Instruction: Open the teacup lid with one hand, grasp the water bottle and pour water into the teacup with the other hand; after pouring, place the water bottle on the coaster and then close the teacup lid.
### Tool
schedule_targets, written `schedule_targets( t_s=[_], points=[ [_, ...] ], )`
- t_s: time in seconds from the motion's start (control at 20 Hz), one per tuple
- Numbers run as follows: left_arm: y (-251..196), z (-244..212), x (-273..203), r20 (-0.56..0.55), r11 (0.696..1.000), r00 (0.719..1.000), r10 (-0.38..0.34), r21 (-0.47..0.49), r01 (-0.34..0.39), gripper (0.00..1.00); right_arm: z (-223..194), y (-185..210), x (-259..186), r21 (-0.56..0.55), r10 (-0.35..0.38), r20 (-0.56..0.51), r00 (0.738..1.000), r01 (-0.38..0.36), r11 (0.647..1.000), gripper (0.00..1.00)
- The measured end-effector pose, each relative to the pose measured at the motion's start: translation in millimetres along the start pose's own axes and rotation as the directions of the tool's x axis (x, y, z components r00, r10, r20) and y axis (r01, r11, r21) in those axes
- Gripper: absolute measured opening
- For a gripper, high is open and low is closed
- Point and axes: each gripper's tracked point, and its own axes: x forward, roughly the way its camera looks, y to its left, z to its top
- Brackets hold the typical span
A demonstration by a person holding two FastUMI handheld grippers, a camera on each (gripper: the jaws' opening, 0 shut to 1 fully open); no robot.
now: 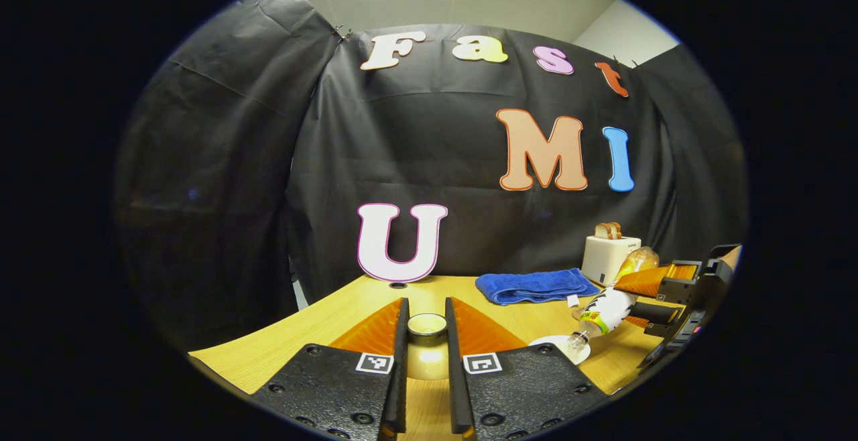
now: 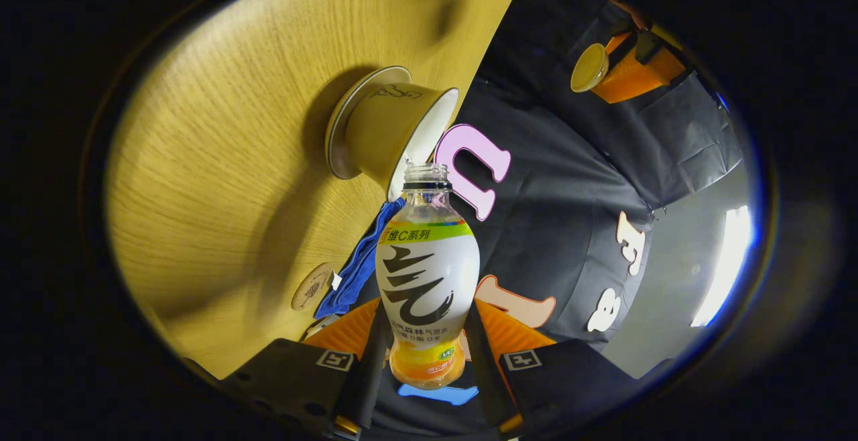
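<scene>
The right gripper [image 2: 425, 354] jaws clamp the water bottle [image 2: 426, 273], tilted with its mouth at the teacup [image 2: 387, 129] rim at twelve o'clock. The left gripper [image 1: 426, 350] jaws pinch the lid [image 1: 427, 325] aloft. Pour slowly, I think, with the mouth above the rim.

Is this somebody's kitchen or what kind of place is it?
Probably a staged booth, not a real kitchen: black cloth hangs as the wall behind a wooden table set with a toaster, a blue towel and a teacup.
</scene>
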Motion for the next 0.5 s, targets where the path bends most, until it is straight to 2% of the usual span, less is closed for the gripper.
schedule_targets(
  t_s=[0.5],
  points=[
    [-0.1,-1.7,0.4,-0.005,1.000,1.000,-0.002,-0.002,0.002,0.23,3.0,0.8,-0.1,-0.010,0.017,0.003,1.000,-0.017,1.000,0.65]
  ],
)
